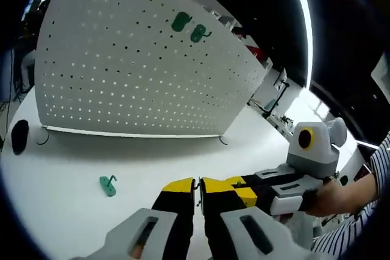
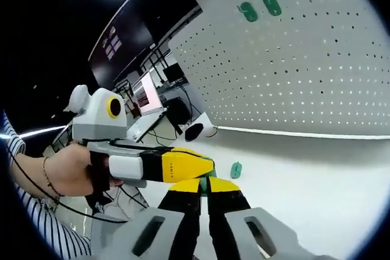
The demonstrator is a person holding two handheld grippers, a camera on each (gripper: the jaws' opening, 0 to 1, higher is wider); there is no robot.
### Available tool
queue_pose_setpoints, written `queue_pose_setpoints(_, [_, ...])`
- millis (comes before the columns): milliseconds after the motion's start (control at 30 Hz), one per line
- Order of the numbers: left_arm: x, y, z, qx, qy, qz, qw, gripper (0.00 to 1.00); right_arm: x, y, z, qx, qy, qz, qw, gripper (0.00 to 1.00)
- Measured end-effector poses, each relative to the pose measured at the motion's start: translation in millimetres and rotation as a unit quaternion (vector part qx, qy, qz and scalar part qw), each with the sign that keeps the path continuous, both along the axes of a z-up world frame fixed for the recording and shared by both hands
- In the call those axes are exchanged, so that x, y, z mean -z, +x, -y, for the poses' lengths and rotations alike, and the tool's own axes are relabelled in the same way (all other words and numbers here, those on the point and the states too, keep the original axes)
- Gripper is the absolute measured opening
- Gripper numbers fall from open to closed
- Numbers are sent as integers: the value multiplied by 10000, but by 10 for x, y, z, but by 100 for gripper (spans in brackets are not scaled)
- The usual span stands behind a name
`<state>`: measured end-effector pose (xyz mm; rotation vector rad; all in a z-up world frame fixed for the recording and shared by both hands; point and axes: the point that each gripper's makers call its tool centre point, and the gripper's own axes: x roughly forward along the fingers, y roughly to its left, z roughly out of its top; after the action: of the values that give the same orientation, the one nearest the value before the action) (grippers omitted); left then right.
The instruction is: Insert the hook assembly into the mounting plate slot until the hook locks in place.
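Observation:
The white pegboard mounting plate [image 1: 140, 71] stands upright on the table and carries two green hooks [image 1: 181, 21] [image 1: 198, 33] near its top. It also shows in the right gripper view [image 2: 304, 71] with the same two hooks [image 2: 248, 11] [image 2: 272, 5]. A loose green hook [image 1: 108, 185] [image 2: 236, 169] lies on the table in front of the plate. My left gripper [image 1: 197, 188] has its jaws together, with nothing seen between them. My right gripper [image 2: 205, 186] is shut on a small green piece. The two grippers' yellow tips meet above the table: the right gripper [image 1: 234, 187] reaches in from the right, the left gripper [image 2: 204, 165] from the left.
The white table [image 1: 73, 162] runs out to a curved edge. A black round object [image 1: 19, 135] sits at the plate's left end and shows as [image 2: 194, 131] in the right gripper view. Desks and equipment [image 2: 149, 98] stand behind. A person's hand [image 2: 64, 172] and striped sleeve [image 1: 365, 211] show.

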<state>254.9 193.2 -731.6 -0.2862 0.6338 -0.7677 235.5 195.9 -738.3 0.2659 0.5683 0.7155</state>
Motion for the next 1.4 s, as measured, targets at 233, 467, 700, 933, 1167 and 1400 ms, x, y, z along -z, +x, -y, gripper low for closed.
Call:
queue_pose_setpoints(233, [-122,75,-118,-230,-112,178,9995,7,-66,72,19,29,-338,399,9986,0])
queue_pose_setpoints(467, [-184,169,-333,-557,-103,290,9980,30,-204,215,181,471,-372,712,9957,0])
queue_pose_setpoints(700, [-63,126,-519,-741,-74,173,9971,57,-547,452,426,1102,-743,1592,9783,0])
queue_pose_setpoints(933, [43,30,-613,-818,-39,114,9966,77,-969,626,500,1370,-920,2343,9581,0])
queue_pose_setpoints(1167, [77,-32,-662,-867,-36,115,9962,90,-1141,805,528,1571,-885,2550,9500,0])
queue_pose_setpoints(1400, [49,-90,-666,-653,103,302,9974,100,-1301,1035,672,1748,-992,2791,9390,0])
